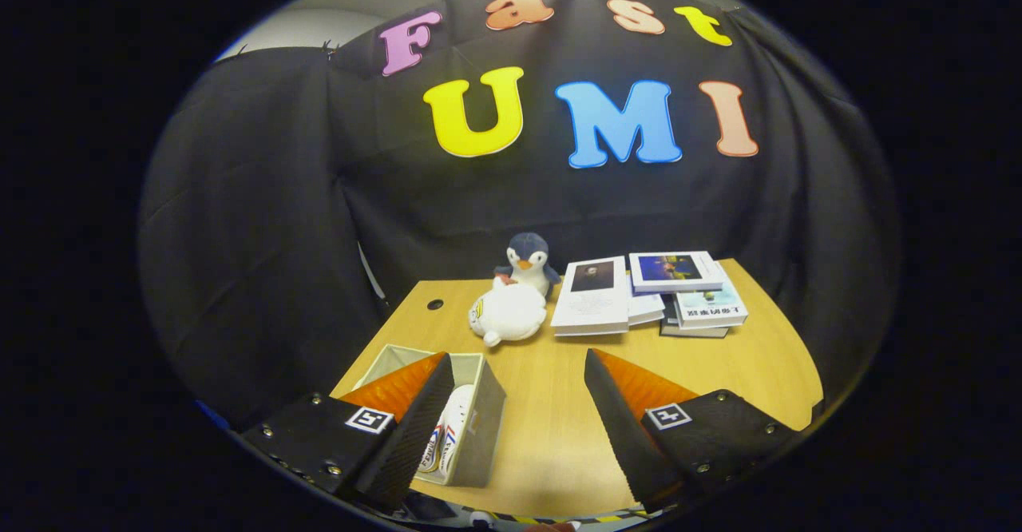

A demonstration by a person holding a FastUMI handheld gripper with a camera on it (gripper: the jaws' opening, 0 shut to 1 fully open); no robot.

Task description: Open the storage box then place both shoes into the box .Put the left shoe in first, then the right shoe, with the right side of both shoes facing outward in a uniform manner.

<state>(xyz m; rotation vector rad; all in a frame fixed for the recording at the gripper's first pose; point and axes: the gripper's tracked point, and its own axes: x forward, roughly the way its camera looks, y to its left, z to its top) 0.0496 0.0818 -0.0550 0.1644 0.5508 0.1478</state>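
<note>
The gripper (519,404) hangs above the near part of a wooden table (559,428), angled down toward it, its two fingers spread wide apart with nothing between them but bare tabletop. Each finger's mount carries a small square black-and-white marker. Beneath and just beside the left finger (407,420) stands the open storage box (479,428), a grey, fabric-looking rectangular bin with pale inner walls, set near the table's left front corner. Inside it a white shoe (447,436) stands on its side against the right wall, showing red and blue stripes and some printing too small to read; the left finger hides much of the box's inside. Beyond the fingers, toward the middle of the table, a plush penguin (528,263) sits behind a white plush toy (508,313), the two touching. To their right lie stacked books (651,296), their covers bearing writing too small to read. The right finger (623,420) hovers over bare wood.
</note>
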